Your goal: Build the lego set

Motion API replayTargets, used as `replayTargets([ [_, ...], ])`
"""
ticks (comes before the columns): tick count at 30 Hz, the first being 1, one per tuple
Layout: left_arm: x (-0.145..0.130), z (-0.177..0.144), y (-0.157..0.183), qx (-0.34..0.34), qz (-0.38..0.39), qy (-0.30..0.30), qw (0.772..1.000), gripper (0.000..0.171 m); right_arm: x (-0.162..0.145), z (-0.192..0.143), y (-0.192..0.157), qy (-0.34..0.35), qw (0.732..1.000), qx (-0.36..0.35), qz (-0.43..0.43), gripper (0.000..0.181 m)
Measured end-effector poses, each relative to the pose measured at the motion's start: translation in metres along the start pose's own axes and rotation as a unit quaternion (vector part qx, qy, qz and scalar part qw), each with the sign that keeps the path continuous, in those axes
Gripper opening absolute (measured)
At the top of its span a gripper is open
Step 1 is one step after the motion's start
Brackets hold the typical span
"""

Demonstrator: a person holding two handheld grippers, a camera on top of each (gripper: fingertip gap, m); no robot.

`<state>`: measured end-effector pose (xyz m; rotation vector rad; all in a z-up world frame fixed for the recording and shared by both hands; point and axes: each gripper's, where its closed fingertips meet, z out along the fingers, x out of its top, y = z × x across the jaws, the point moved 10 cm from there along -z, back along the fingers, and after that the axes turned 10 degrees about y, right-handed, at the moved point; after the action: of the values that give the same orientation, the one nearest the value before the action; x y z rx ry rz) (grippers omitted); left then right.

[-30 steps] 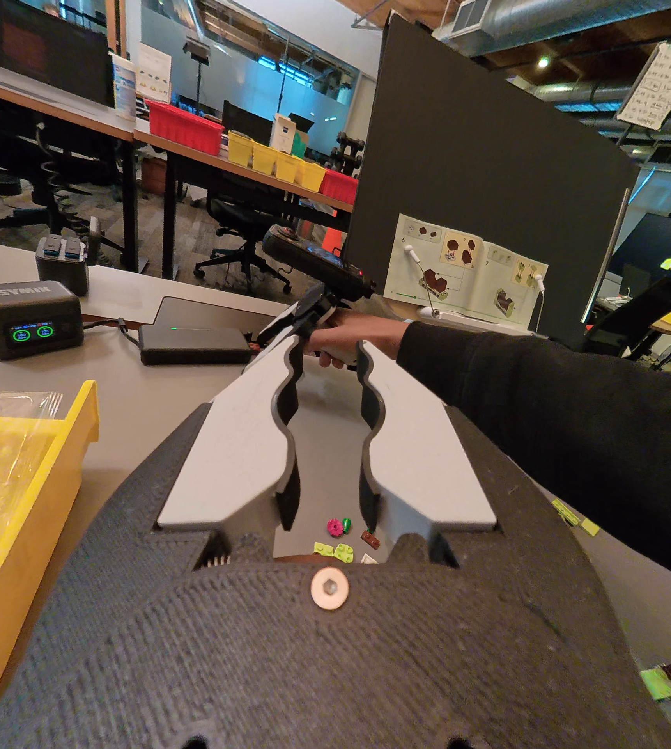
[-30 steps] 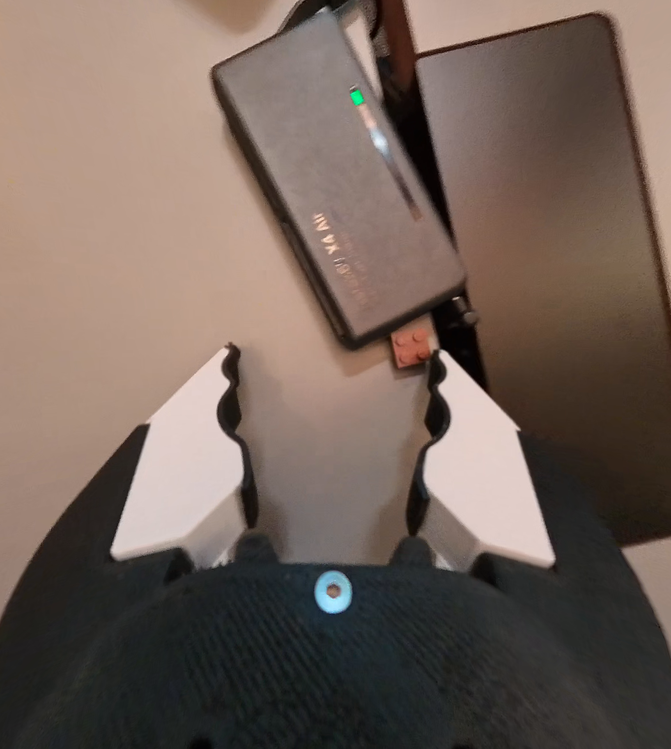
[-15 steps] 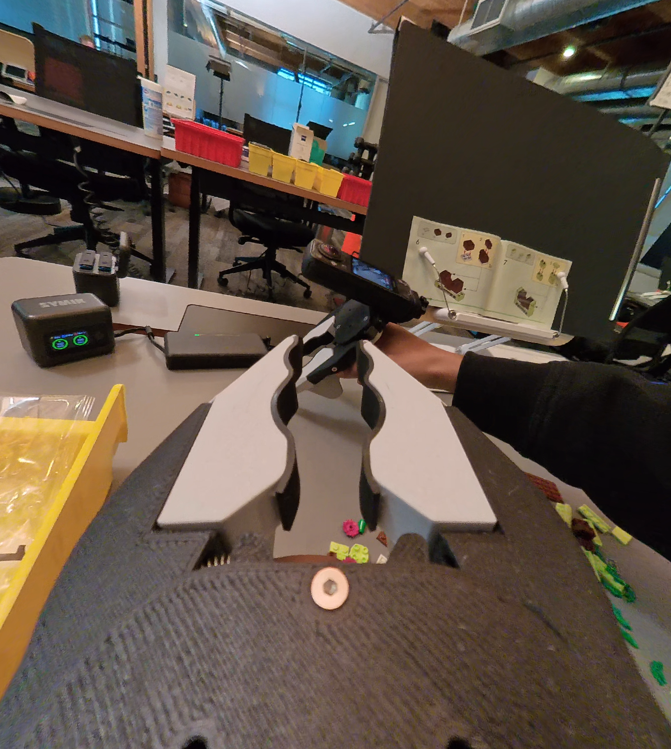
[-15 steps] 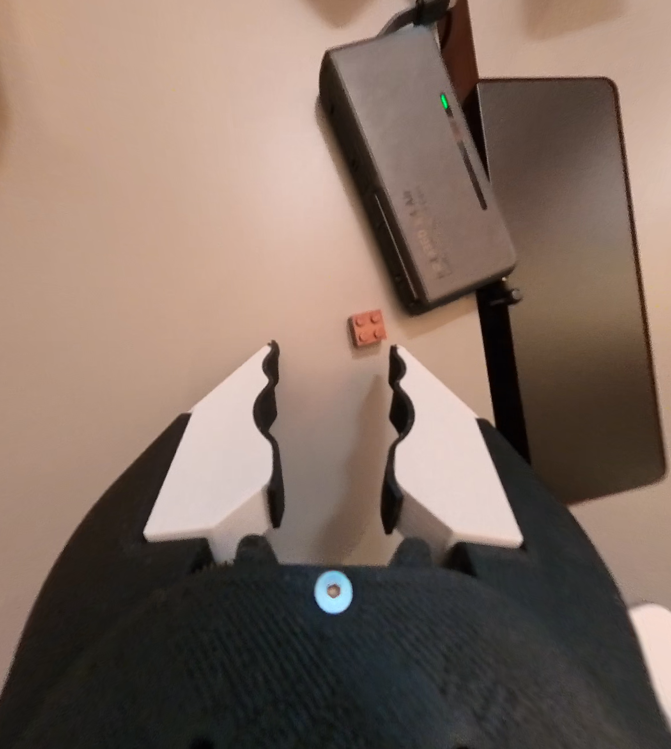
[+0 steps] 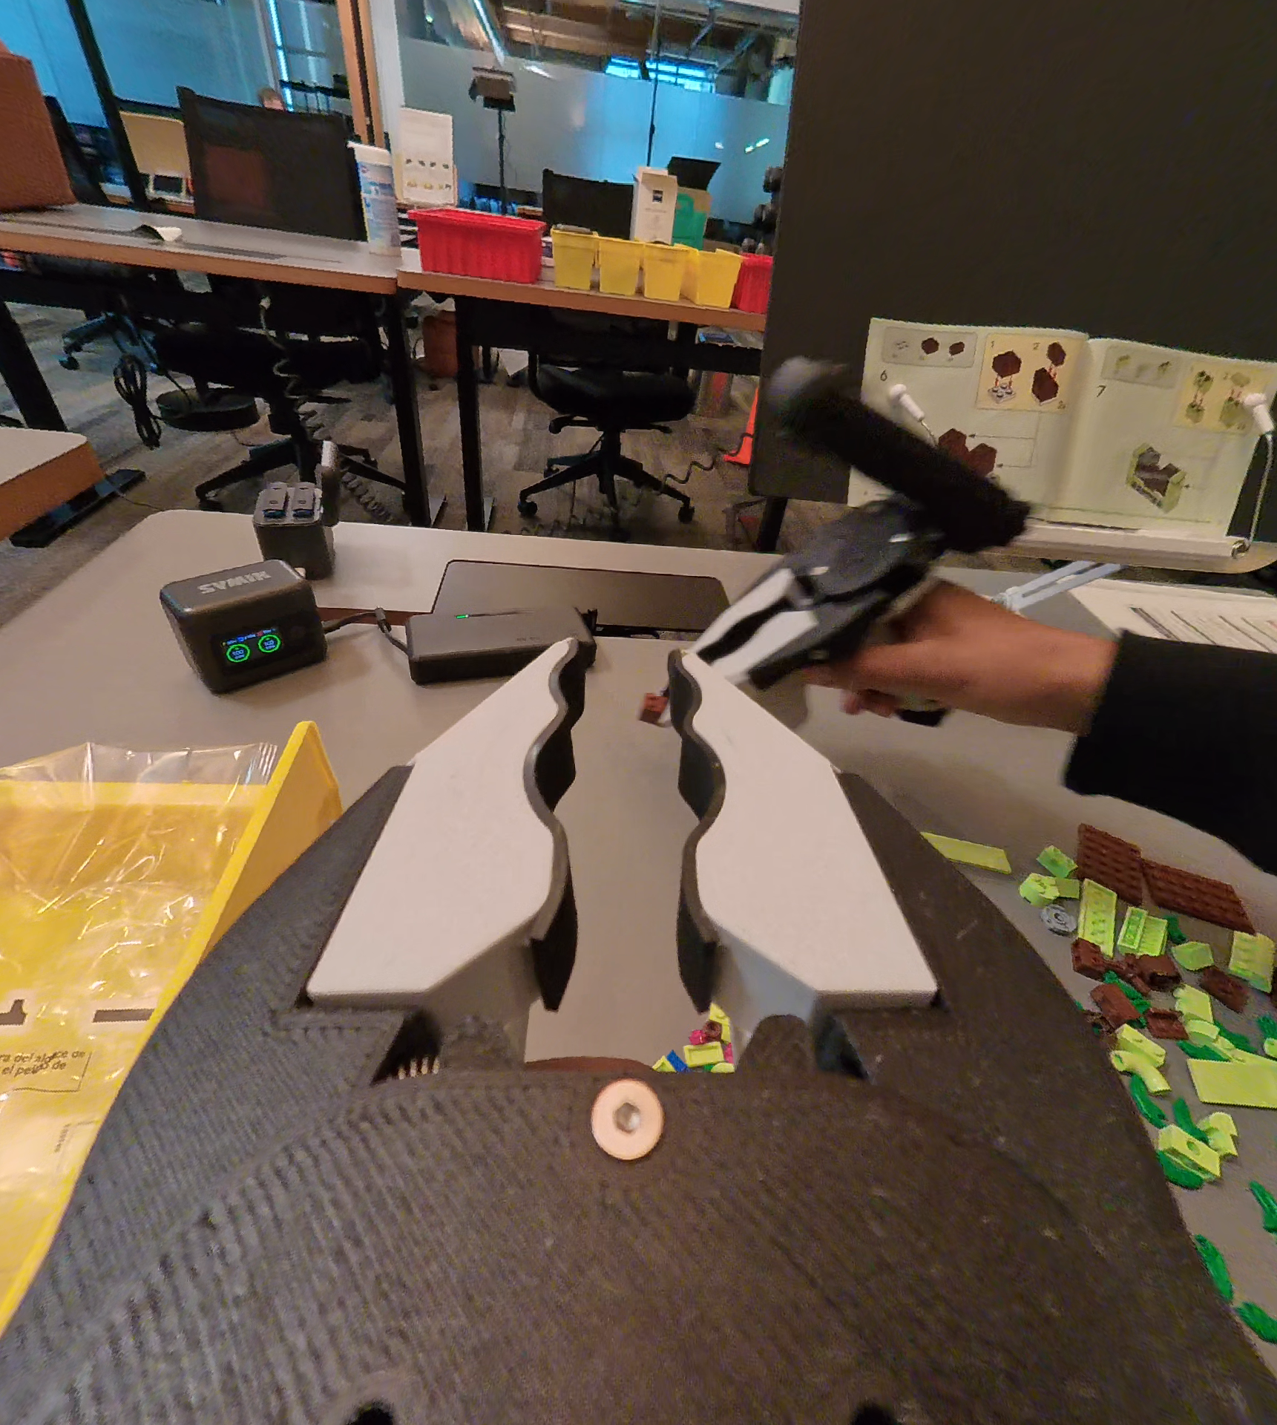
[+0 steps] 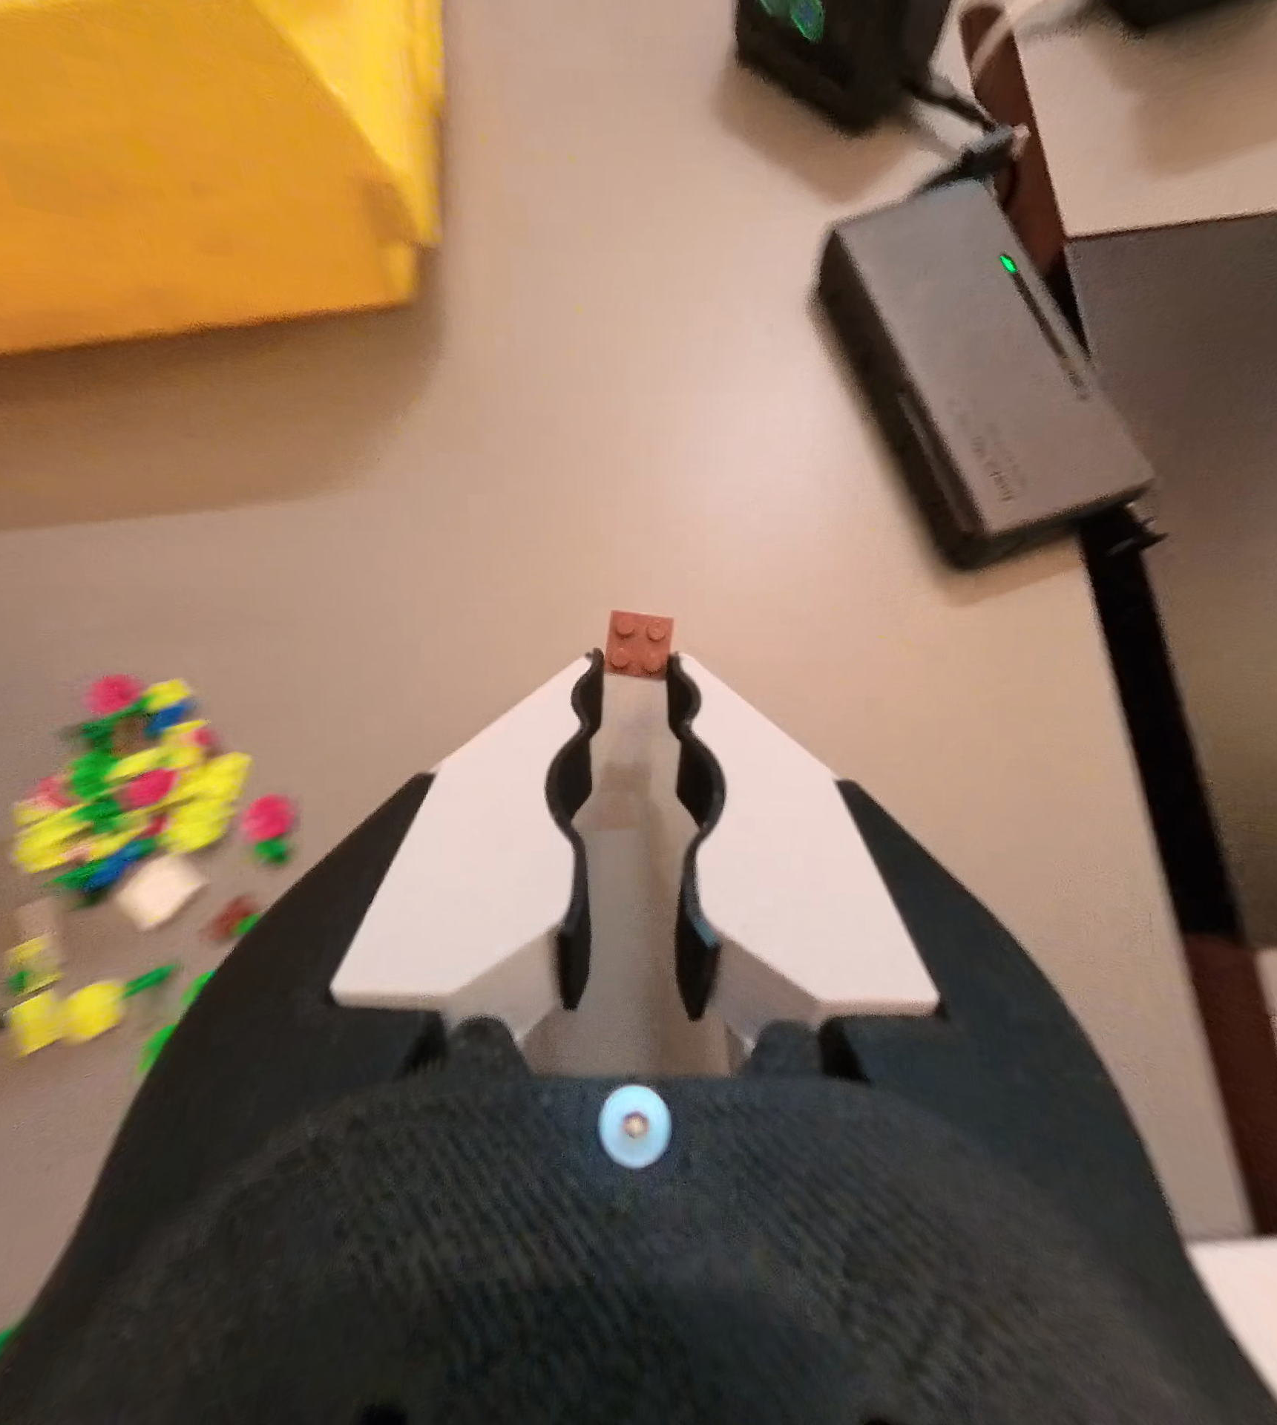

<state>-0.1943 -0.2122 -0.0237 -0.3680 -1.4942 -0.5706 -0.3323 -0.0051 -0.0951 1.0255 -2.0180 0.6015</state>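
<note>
At centre frame of the right wrist view, right tool clamped on small brown 4-stud plate at its very tips, above bench; left tool apart, empty.

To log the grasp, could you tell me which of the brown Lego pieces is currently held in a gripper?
The small brown four-stud plate, pinched at the right gripper fingertips; the other brown plates lie loose on the table.

left gripper: fingers parted, level | right gripper: fingers pinched (at tips), angled down
</note>
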Motion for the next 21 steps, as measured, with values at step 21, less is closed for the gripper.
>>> replayTargets([
  [21,-0.035,0.038,0.136,-0.428,-0.21,-0.067,0.877,0.034,-0.28,-0.313,-0.321,-0.11,0.965,-0.198,0.132,0.014],
])
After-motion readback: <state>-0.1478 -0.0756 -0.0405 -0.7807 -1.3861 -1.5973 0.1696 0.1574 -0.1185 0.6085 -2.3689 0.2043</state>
